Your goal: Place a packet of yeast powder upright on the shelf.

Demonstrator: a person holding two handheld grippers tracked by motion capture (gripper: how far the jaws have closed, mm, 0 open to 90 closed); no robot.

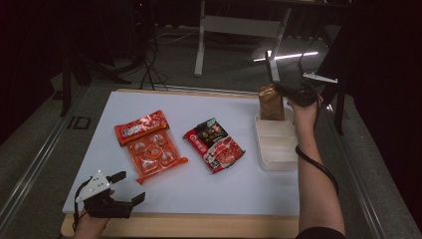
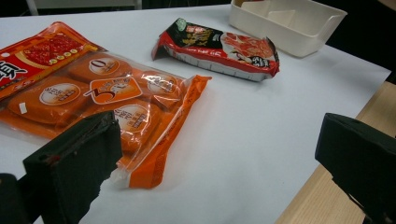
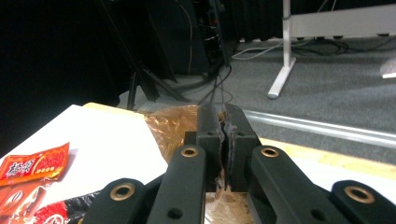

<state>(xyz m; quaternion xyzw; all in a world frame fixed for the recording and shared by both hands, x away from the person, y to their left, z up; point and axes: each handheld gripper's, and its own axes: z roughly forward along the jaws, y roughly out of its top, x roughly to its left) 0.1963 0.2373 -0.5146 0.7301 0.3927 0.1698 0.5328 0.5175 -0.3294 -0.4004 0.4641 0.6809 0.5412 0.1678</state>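
**Brown pouch hanging right over the bin**

Right gripper [image 1: 287, 94] is clamped on the top edge of the brown pouch [image 1: 271, 103], which stands upright with its long axis vertical, bottom end at the bin's [image 1: 276, 149] 12 o'clock end (touching or not, can't tell). Next move looks straight down. Left gripper [image 1: 130, 188] idles wide open at the table's [image 1: 209, 189] 7 o'clock corner, well apart.

A copper-brown packet [image 1: 270, 102] is showing glossy foil above a cream tray [image 1: 275, 149]. An orange bag [image 1: 152, 147] is displaying white round labels (red banner on top), while a red-and-black packet [image 1: 214, 144] is lying on the white tabletop [image 1: 209, 184].
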